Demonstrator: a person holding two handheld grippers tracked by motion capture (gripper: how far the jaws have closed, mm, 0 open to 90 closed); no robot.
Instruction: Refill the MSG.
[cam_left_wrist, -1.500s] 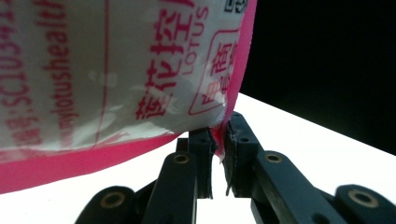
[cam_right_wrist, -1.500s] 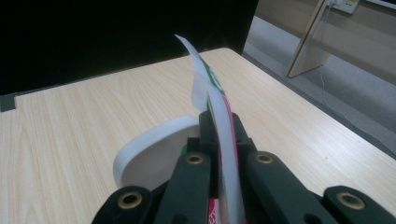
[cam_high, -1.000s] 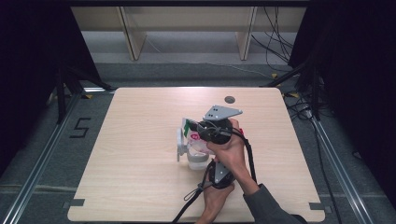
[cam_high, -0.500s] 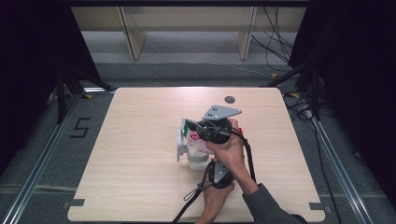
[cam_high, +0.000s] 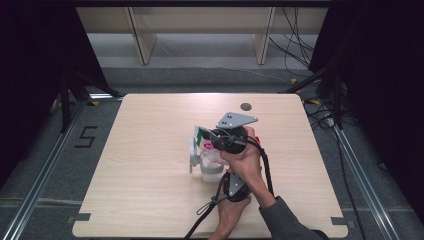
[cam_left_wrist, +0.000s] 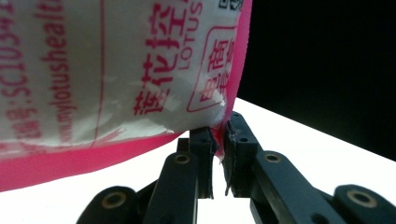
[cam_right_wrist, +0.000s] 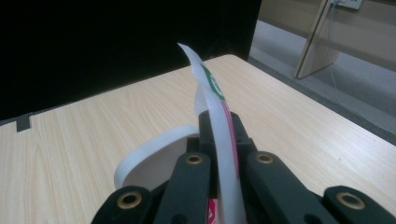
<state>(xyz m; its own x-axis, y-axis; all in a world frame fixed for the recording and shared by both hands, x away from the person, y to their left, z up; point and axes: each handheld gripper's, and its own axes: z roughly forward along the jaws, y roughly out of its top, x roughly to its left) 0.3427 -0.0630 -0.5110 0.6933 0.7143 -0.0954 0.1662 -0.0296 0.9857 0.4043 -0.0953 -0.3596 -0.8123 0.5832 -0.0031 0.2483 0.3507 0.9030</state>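
A white and pink packet with red lettering is held over a white mug near the middle of the table. My right gripper, under its grey plate, is shut on the packet's upper part, seen edge-on with a green mark near its top. The mug's rim curves just below those jaws. My left gripper, partly under a hand, comes in from the near side. It is shut on the packet's pink lower corner, and the printed face hangs above it.
The wooden table has a small dark round hole near its far edge. Cables trail off the near edge. Black curtains stand at both sides, with shelf legs beyond the far edge.
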